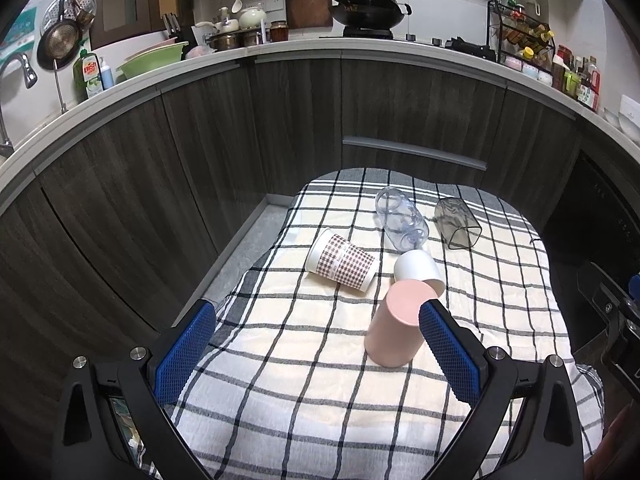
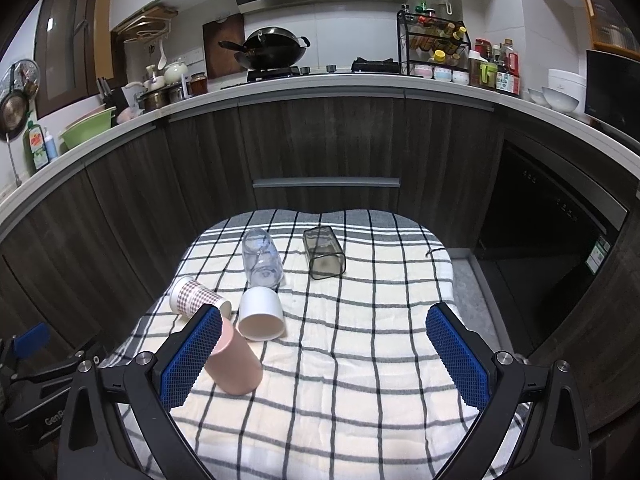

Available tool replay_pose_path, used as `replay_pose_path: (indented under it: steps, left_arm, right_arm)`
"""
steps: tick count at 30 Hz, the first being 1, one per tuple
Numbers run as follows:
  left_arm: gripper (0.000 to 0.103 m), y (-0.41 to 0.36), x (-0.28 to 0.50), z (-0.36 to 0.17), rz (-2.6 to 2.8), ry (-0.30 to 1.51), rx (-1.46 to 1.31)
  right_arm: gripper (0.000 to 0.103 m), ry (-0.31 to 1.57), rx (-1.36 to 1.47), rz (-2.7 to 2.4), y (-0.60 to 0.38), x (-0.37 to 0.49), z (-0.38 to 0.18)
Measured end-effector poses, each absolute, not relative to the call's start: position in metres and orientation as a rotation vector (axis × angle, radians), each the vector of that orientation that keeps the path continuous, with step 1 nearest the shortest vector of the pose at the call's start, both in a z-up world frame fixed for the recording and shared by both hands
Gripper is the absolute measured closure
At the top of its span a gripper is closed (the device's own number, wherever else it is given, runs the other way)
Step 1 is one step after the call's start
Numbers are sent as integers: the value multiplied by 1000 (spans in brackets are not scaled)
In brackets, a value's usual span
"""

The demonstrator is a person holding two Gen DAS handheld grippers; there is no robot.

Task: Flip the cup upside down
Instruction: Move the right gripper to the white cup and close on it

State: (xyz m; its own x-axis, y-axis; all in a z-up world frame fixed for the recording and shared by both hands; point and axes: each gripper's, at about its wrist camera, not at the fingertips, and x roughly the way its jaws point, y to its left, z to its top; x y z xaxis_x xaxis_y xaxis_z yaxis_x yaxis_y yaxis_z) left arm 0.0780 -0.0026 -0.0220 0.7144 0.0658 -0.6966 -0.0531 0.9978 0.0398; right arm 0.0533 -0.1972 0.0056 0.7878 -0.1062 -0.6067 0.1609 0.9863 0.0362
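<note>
pink cup (image 1: 396, 326): standing upside down on checked cloth (image 1: 304, 360)
left tongs (image 1: 316, 344): wide, holding nothing
right tongs (image 2: 324, 354): wide, holding nothing

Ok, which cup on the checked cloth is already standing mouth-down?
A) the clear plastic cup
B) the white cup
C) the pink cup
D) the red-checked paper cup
C: the plain pink cup stands on the black-and-white checked cloth with its closed base up, while the other four cups lie on their sides.
</note>
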Motion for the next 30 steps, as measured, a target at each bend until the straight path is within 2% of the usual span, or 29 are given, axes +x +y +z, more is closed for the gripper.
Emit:
replay_pose_path:
  steps: [18,30]
  left_arm:
    - [0,3,146,-52,100,843,15]
    - [0,21,185,-75,132,881,-4]
  right_arm:
    - [1,757,63,-109,-191,135,-25]
    - [1,898,24,-42,-166,201,-63]
